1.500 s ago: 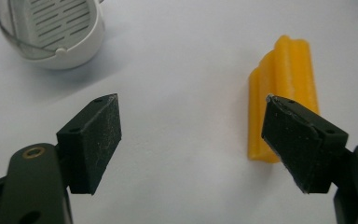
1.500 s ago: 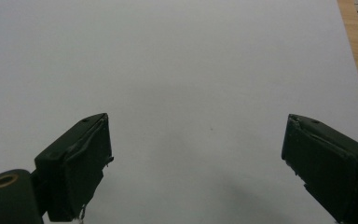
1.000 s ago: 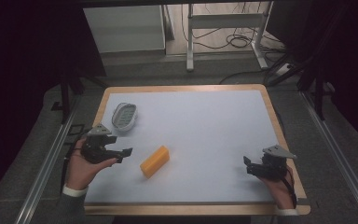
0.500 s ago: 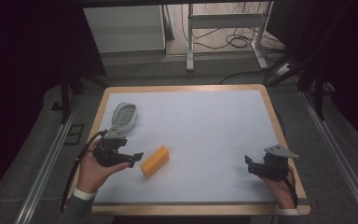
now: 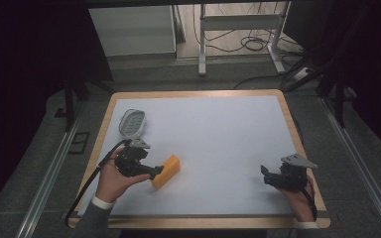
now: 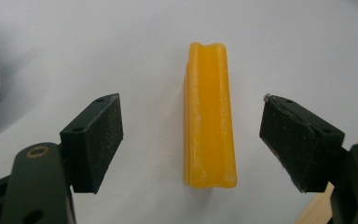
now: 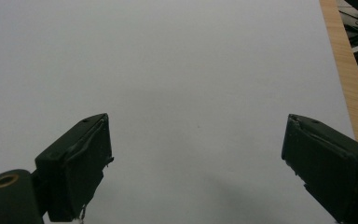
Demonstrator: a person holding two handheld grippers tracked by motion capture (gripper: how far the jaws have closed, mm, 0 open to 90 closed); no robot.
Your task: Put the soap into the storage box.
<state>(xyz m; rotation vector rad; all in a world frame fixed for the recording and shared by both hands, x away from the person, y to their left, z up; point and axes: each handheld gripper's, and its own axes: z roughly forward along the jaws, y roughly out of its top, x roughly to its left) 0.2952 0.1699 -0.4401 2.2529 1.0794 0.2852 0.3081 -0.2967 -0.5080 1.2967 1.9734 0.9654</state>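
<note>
1. The left gripper (image 5: 155, 172) sits low at the near-left of the white table (image 5: 218, 139), jaws spread wide and holding nothing.
2. Right between those jaws lies the yellow block (image 6: 209, 116), flat on the table, lengthwise along the gripper's line of sight, a shallow groove down its top; neither pad touches it.
3. From the high view, the block (image 5: 166, 171) is left of centre, near the front edge.
4. A small grey oval dish (image 5: 132, 122) rests just beyond the left hand (image 5: 111, 179).
5. Over at the near-right, the right gripper (image 7: 196, 158) hovers with jaws wide apart, empty, bare table beneath.
</note>
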